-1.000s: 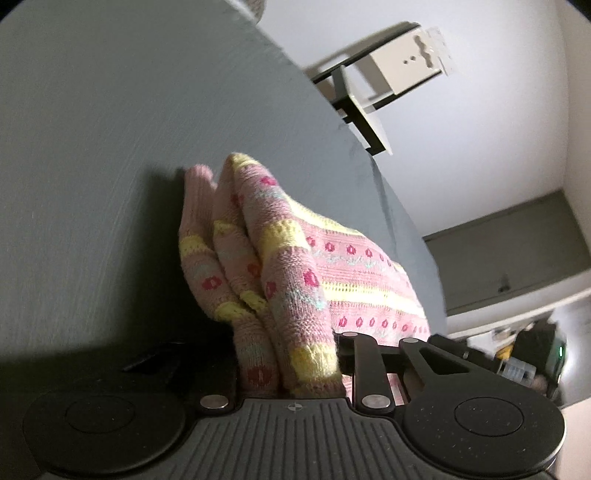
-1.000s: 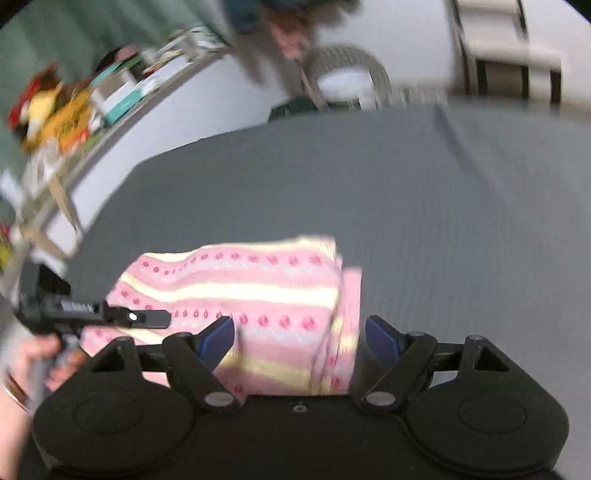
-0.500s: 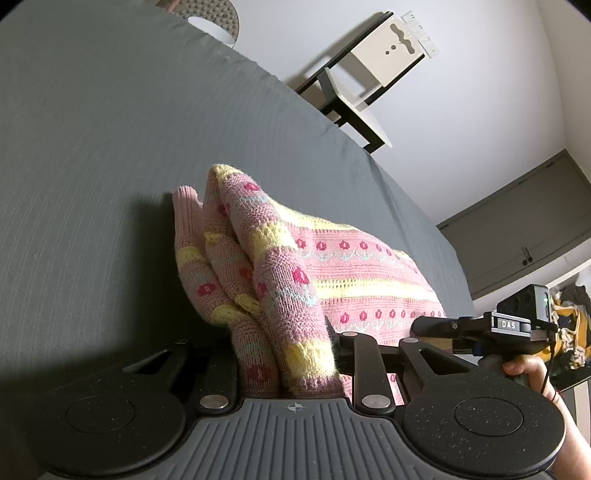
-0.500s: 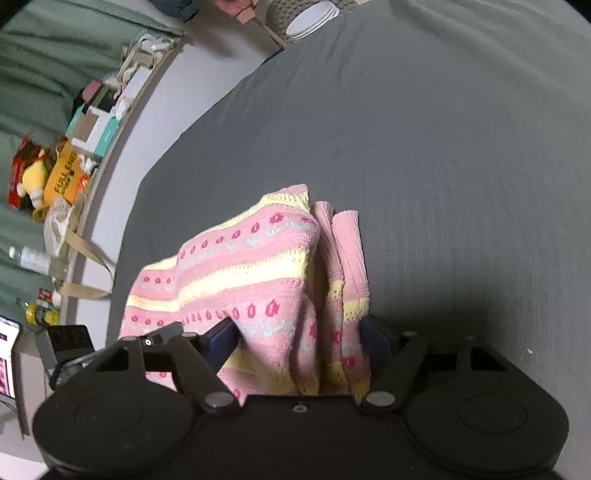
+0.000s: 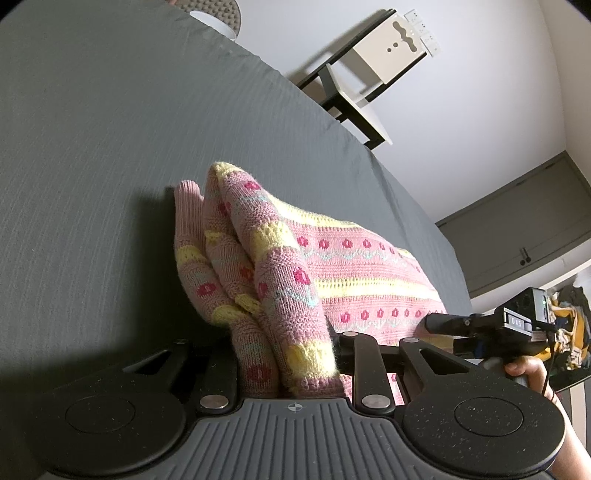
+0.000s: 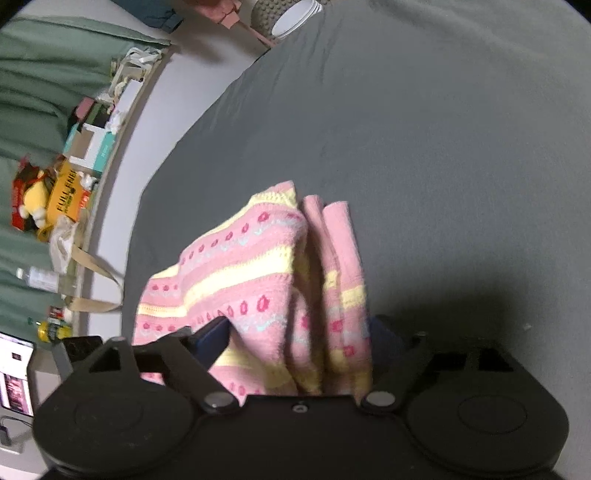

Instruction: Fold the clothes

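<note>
A pink and yellow striped knit garment (image 5: 288, 273) with red flower motifs is folded into a thick bundle above the grey bed sheet (image 5: 110, 147). My left gripper (image 5: 288, 358) is shut on one bunched end of it. My right gripper (image 6: 295, 343) is shut on the other end, where the garment (image 6: 258, 273) shows several folded layers. The right gripper also shows in the left wrist view (image 5: 491, 325), held by a hand at the far right. The fingertips of both grippers are hidden by the cloth.
The grey sheet (image 6: 443, 147) spreads wide beyond the garment. A white side table (image 5: 373, 70) stands past the bed's far edge. A shelf with boxes and a yellow toy (image 6: 48, 195) runs along the left. A round basket (image 6: 284, 18) stands beyond the bed's top edge.
Both grippers have tilted and lifted with the garment still held; the bundle now stands higher off the sheet. The right gripper came into the left wrist view.
</note>
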Demonstrator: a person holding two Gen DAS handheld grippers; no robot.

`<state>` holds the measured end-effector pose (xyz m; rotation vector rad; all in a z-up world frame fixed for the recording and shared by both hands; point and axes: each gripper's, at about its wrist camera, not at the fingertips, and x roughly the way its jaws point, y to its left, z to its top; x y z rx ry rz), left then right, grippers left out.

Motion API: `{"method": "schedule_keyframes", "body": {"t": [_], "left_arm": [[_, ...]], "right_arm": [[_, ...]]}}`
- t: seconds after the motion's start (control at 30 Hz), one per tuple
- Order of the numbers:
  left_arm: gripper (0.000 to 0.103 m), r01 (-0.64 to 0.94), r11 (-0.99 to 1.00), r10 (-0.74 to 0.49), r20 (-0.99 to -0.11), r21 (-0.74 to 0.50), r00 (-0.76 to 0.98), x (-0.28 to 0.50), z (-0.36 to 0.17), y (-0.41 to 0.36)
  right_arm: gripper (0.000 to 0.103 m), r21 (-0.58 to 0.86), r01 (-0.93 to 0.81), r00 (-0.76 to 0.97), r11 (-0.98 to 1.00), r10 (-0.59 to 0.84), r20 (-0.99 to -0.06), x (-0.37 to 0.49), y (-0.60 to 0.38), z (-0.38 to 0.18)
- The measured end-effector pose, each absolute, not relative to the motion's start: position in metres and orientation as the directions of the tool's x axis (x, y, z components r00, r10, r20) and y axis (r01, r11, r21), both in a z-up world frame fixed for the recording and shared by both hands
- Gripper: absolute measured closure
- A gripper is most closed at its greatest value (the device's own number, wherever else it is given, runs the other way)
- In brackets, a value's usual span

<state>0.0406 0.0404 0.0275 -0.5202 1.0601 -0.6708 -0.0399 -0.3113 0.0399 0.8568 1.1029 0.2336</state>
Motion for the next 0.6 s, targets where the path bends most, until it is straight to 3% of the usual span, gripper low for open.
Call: {"method": "schedule_keyframes", "body": {"t": [0.1, 0.13, 0.17, 0.27, 0.6], "left_arm": [[0.079, 0.245, 0.691, -0.719, -0.613, -0.680, 0.326, 0.039, 0.024, 0.041], [0.079, 0.245, 0.691, -0.719, -0.613, -0.680, 0.327, 0.038, 0.024, 0.041], [0.079, 0.246, 0.692, -0.718, -0.614, -0.679, 0.327, 0.038, 0.024, 0.040], [0.079, 0.246, 0.694, -0.717, -0.615, -0.677, 0.329, 0.037, 0.024, 0.038], [0.079, 0.245, 0.696, -0.713, -0.613, -0.674, 0.339, 0.032, 0.023, 0.036]], "right_arm": [[0.016, 0.709, 0.227, 0.468, 0.668, 0.564, -0.681, -0.037, -0.308, 0.041], [0.030, 0.725, 0.220, 0.465, 0.653, 0.583, -0.666, -0.037, -0.308, 0.040], [0.035, 0.740, 0.215, 0.462, 0.637, 0.602, -0.652, -0.036, -0.308, 0.038], [0.036, 0.734, 0.232, 0.441, 0.639, 0.603, -0.664, -0.034, -0.306, 0.032], [0.036, 0.806, 0.260, 0.472, 0.531, 0.659, -0.586, -0.034, -0.314, 0.015]]}}
